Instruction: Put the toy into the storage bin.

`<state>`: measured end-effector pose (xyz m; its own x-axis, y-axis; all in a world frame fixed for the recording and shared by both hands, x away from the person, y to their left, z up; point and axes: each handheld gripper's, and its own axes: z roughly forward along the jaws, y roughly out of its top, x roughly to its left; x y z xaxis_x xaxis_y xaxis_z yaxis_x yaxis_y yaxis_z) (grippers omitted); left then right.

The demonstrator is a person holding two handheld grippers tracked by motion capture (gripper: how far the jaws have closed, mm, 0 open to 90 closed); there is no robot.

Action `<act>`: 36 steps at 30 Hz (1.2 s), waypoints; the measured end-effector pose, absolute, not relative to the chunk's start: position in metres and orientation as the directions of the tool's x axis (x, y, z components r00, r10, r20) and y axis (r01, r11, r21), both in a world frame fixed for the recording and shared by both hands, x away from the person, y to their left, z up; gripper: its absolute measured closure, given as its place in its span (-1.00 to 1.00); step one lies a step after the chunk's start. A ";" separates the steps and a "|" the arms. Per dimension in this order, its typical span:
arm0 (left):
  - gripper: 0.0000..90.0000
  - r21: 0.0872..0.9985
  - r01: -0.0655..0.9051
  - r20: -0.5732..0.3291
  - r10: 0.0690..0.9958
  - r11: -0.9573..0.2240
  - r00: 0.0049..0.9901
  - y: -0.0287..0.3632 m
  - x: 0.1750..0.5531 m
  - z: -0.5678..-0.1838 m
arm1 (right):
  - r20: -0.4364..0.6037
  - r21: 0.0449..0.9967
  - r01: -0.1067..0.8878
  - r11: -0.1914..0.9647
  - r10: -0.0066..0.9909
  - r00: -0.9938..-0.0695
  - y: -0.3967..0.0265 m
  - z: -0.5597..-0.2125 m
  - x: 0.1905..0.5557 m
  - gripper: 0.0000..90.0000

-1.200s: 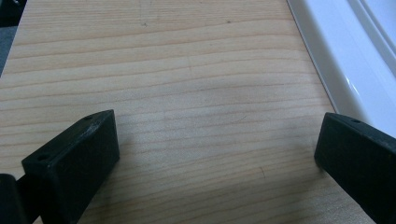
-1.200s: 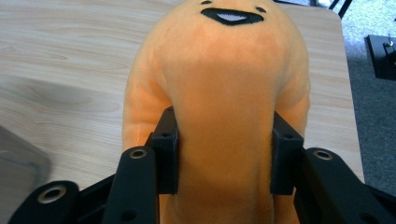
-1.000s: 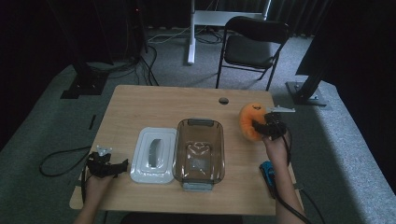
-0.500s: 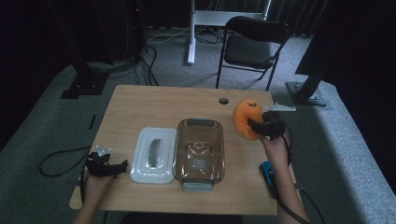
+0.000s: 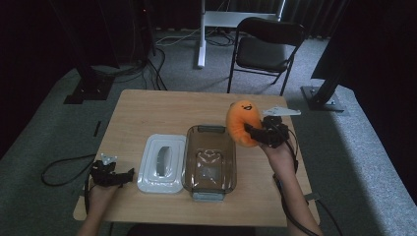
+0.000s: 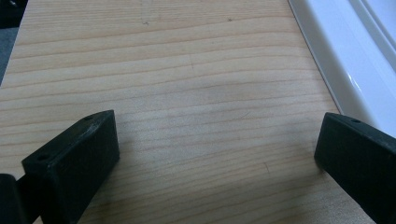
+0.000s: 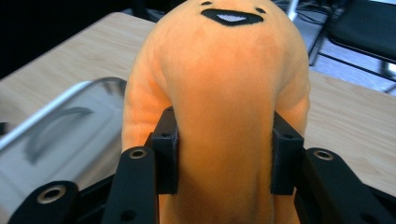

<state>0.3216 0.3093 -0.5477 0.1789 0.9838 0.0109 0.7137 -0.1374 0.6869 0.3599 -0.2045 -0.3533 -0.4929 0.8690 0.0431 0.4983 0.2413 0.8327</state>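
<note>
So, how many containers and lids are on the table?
2. One clear container sits in the table's middle with nothing visible inside. One white lid lies just left of it. Nothing seems hidden, though the picture is dim.

A dim recording lab is showing itself: black stands (image 5: 91,78) bearing cables (image 5: 147,69), grey carpet (image 5: 44,128), a folding chair (image 5: 265,49).
</note>
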 end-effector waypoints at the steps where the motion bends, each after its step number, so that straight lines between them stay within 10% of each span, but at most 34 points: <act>1: -0.99 0.686 0.714 0.011 0.984 -0.137 0.179 0.309 0.322 -0.548 | 0.041 0.835 0.492 0.249 0.861 -0.506 -0.200 -0.352 0.359 0.24; 36: -0.99 0.687 0.713 0.010 0.984 -0.136 0.179 0.309 0.322 -0.548 | 0.043 0.775 0.490 0.400 0.739 -0.672 -0.124 -0.383 0.361 0.22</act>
